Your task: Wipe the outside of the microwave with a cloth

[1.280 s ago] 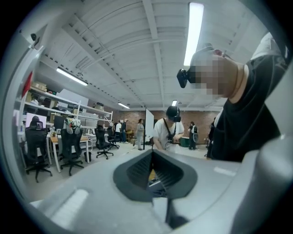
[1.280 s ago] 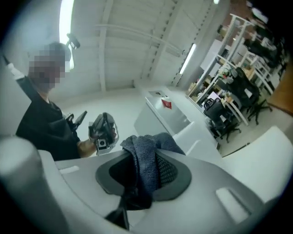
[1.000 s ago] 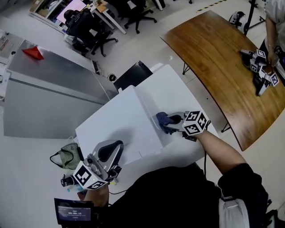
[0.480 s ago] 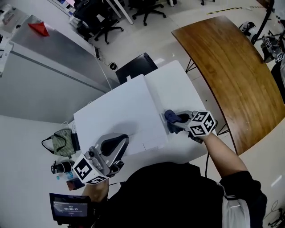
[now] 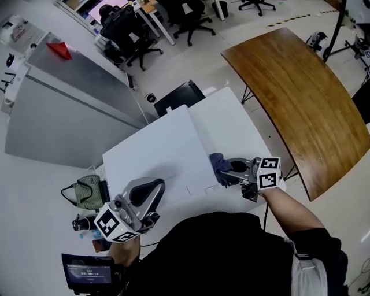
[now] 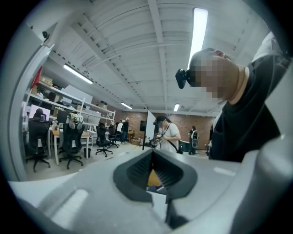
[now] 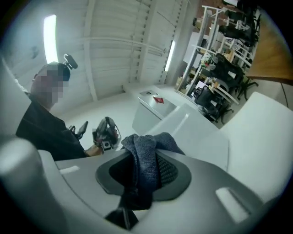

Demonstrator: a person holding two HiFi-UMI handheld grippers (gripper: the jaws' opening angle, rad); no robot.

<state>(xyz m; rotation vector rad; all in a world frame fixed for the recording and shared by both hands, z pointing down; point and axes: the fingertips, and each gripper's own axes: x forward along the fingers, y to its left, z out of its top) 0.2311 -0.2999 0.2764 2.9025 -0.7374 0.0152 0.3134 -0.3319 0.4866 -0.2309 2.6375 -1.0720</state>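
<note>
The white microwave [image 5: 159, 153] stands on a white table [image 5: 237, 124], seen from above in the head view. My right gripper [image 5: 230, 170] is shut on a dark blue cloth [image 5: 218, 166], and the cloth presses against the microwave's right side near its front corner. In the right gripper view the cloth [image 7: 145, 157] bunches between the jaws, with the microwave [image 7: 190, 125] beyond. My left gripper [image 5: 145, 192] rests on the microwave's near left top corner. Its jaws [image 6: 153, 176] are shut with nothing between them and point up at the ceiling.
A curved wooden table [image 5: 300, 92] stands to the right. A grey cabinet [image 5: 63, 110] is at the left, a black box [image 5: 176, 95] behind the white table. A green bag [image 5: 87, 191] lies left of the microwave. Office chairs [image 5: 185, 17] stand at the back.
My right gripper has slid the cloth a little along the microwave's right side toward the near corner. The left gripper has stayed on the top's near left corner.
</note>
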